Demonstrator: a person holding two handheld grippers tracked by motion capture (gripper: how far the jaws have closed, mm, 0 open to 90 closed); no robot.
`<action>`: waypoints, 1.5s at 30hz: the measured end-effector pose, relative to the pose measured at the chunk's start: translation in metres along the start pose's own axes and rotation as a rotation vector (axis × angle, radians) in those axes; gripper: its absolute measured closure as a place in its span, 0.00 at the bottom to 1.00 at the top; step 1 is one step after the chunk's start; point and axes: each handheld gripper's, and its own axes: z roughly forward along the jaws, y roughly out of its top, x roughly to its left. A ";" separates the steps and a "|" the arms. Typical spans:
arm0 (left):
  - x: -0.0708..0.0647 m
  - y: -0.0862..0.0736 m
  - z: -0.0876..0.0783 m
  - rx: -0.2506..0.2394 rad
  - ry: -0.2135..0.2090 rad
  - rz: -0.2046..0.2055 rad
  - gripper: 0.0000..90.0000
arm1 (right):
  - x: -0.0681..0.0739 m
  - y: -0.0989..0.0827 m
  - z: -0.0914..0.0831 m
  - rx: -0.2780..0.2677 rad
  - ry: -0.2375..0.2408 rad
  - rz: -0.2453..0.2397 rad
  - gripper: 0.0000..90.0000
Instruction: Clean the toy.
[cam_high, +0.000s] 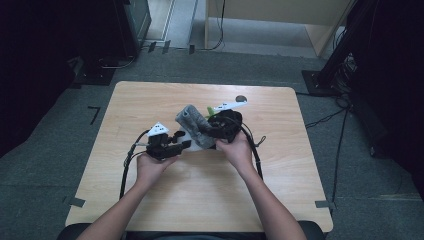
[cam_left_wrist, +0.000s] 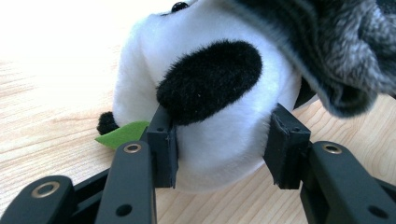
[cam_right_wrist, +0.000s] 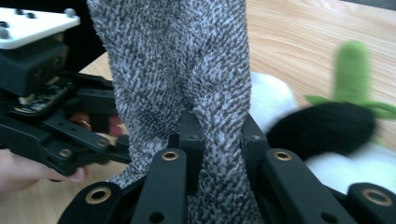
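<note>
A white and black plush panda lies on the wooden table, and my left gripper is shut on its white body, one pad on each side. A green felt leaf sticks out by the left jaw. A grey knitted sock hangs over the panda's top, and my right gripper is shut on a fold of it. In the high view the sock stands between the left gripper and the right gripper at mid-table. The panda lies behind the sock.
The left gripper's body and a hand sit close to the sock's left in the right gripper view. Cables trail from both grippers across the table. Dark stands and a wooden cabinet are on the floor beyond the far edge.
</note>
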 end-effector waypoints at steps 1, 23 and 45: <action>0.000 0.000 0.000 0.001 -0.002 -0.004 0.59 | -0.004 -0.001 -0.003 -0.001 -0.006 0.010 0.86; 0.004 0.008 0.002 0.015 -0.031 0.007 0.60 | -0.054 -0.012 -0.056 -0.077 -0.106 0.136 0.88; 0.006 0.011 0.002 0.012 -0.055 0.028 0.62 | -0.083 -0.030 -0.087 -0.139 -0.119 0.223 0.88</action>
